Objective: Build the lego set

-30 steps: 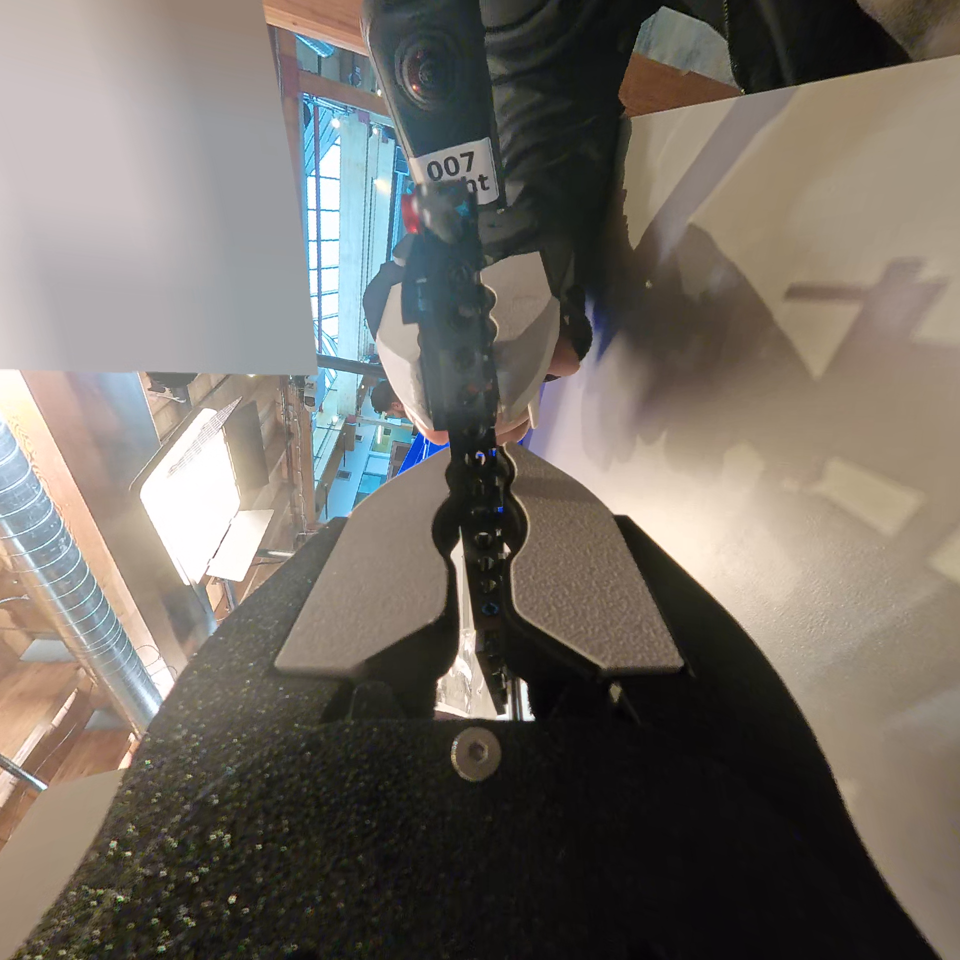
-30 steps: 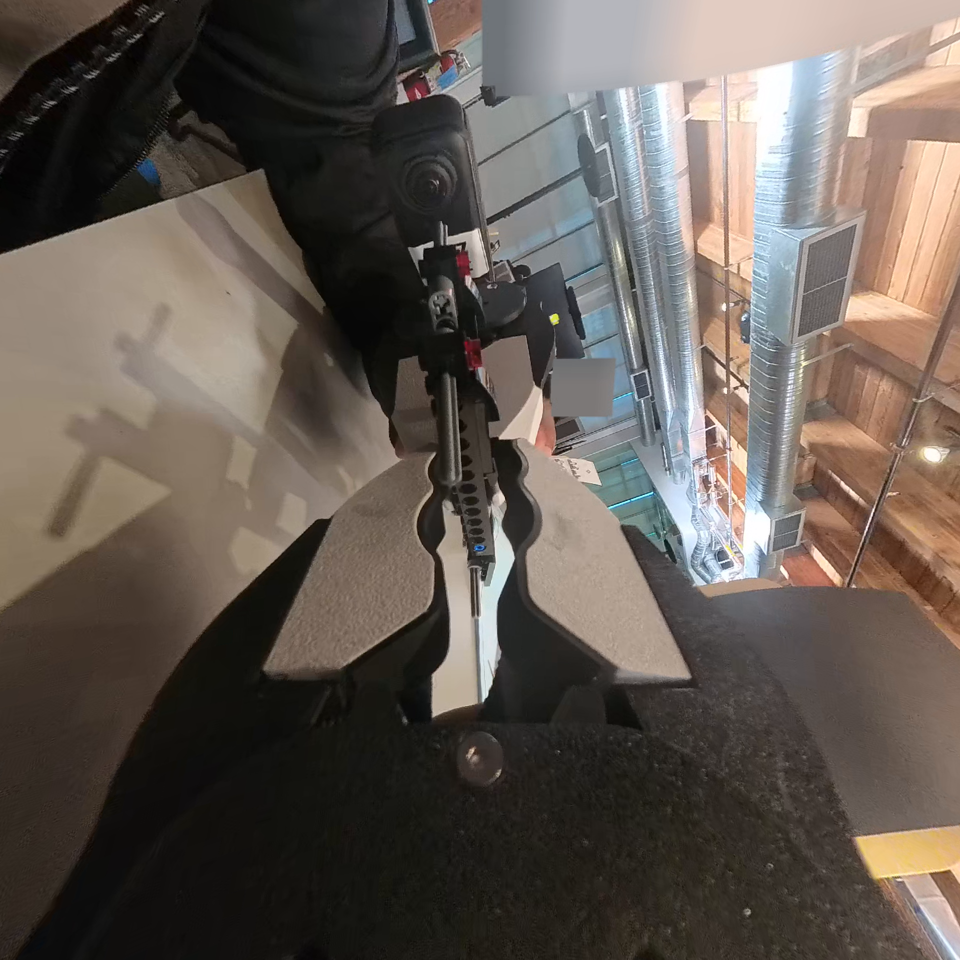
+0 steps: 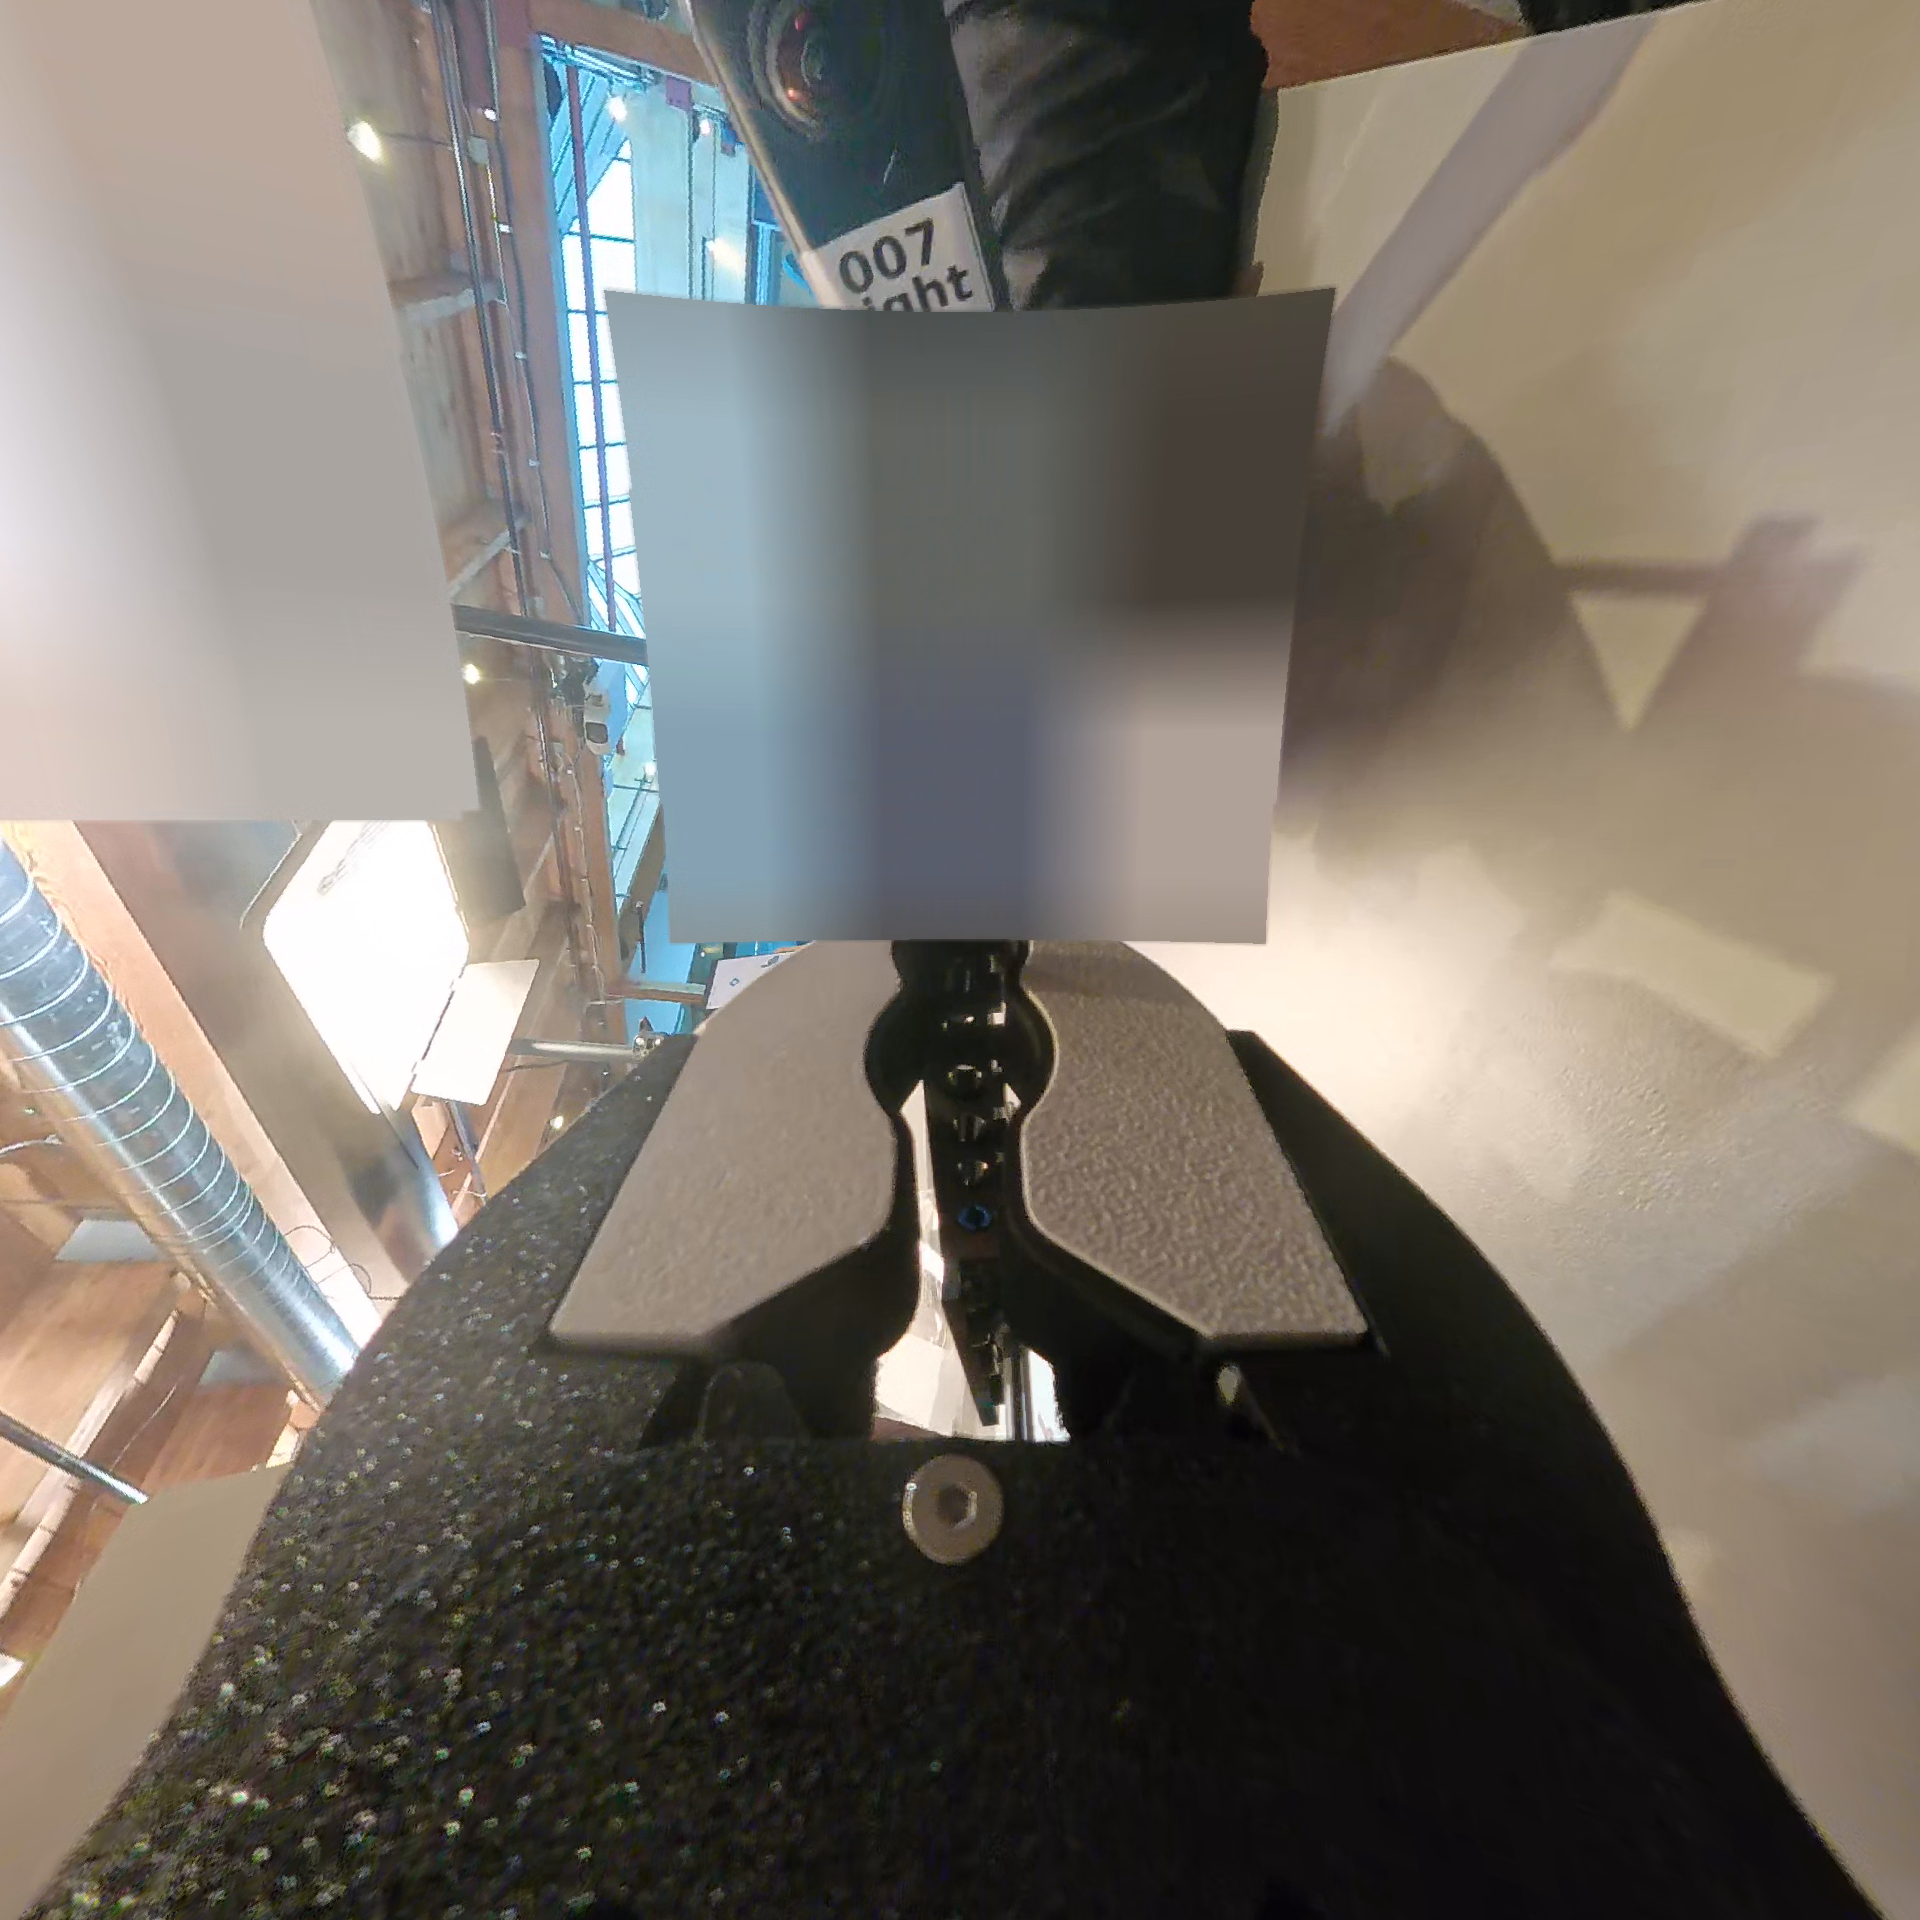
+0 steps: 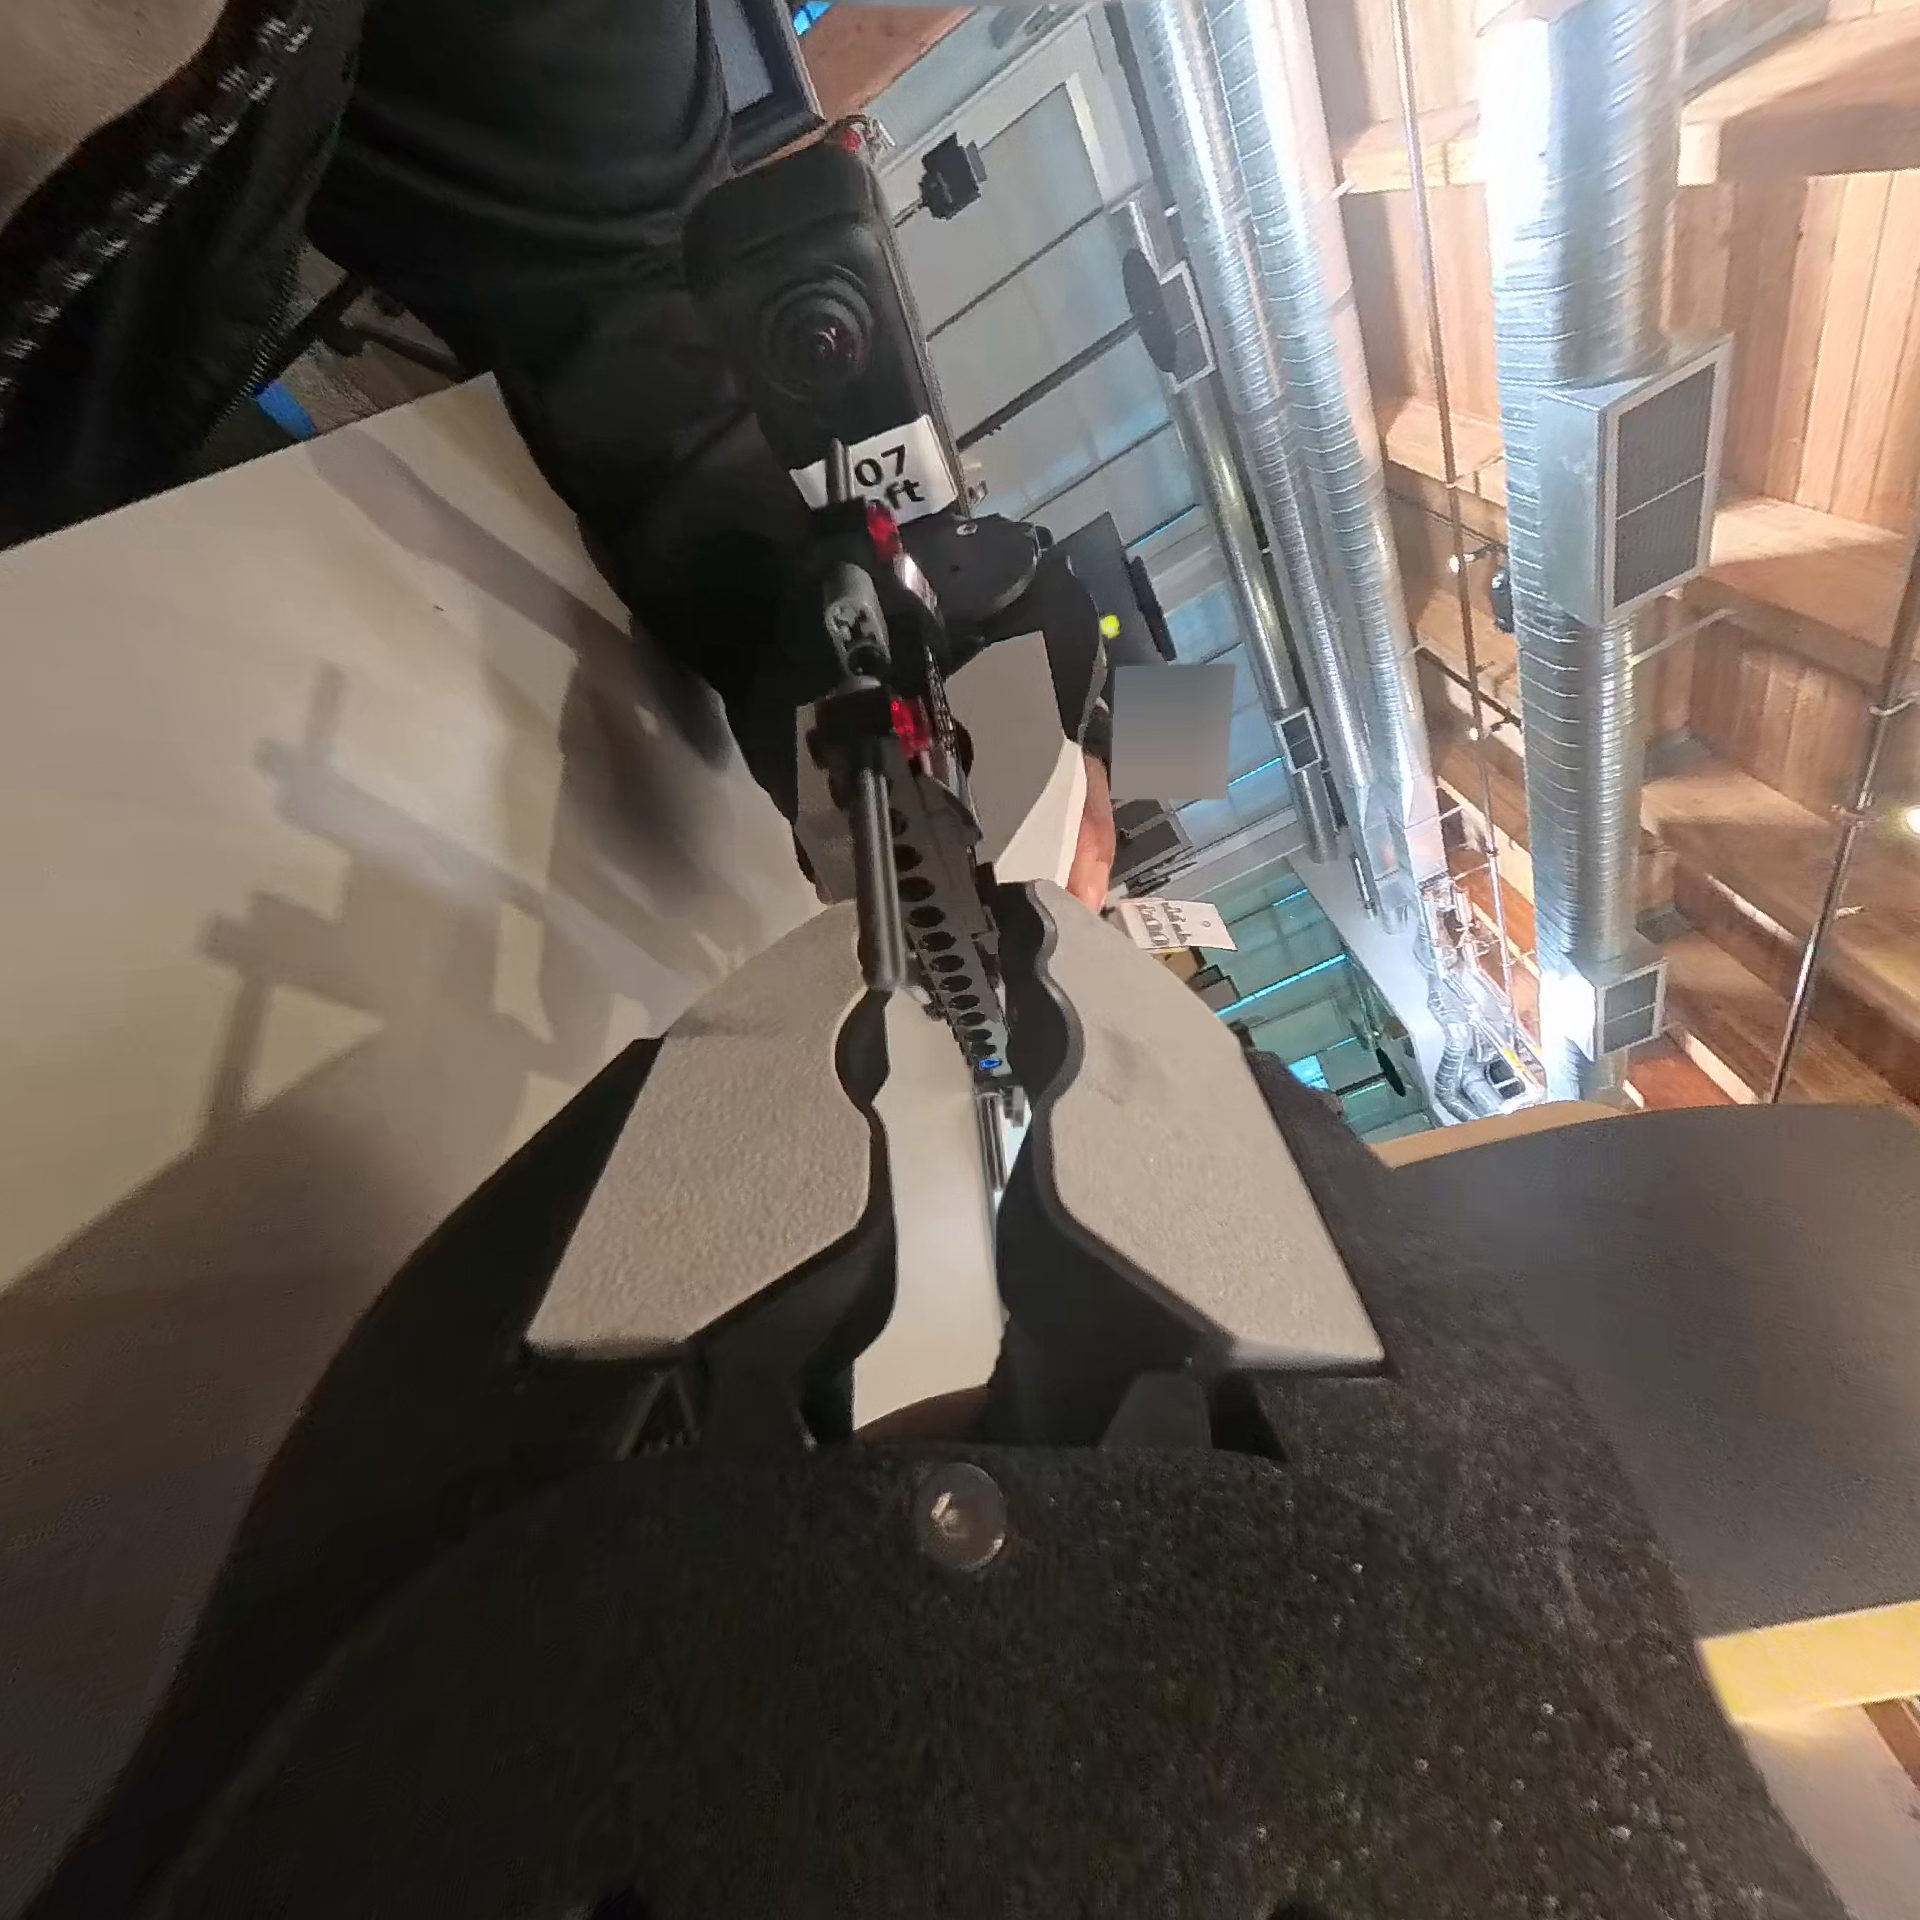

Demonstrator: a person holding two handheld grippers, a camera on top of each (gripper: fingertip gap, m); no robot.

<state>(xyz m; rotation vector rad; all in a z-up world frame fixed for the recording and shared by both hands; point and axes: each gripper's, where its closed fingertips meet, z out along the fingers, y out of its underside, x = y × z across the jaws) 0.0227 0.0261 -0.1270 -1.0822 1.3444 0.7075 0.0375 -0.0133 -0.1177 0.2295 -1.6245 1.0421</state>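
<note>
Well, both grippers are on one thing: a black perforated beam (image 4: 958, 982) with a thin dark rod (image 4: 878, 883) alongside it and small red pieces (image 4: 900, 724) at its far end, held in the air above the white table (image 4: 260, 727).

The left gripper (image 3: 961, 956) is clenched on the beam; its grey fingers (image 3: 1143, 1164) squeeze the strip from both sides, though their tips vanish under a blurred patch. Seen from the right wrist view, it has the far end, with the person's black sleeve (image 4: 520, 156) behind it.

The right gripper (image 4: 951, 935) has the near end between its fingers (image 4: 1143, 1143). The beam lies against the right-hand finger and the rod's tip meets the left-hand fingertip, with a strip of table showing between the fingers nearer the camera, so it looks closed across beam and rod together.

Silver ducts (image 4: 1590, 312) and timber fill the right of that view.
</note>
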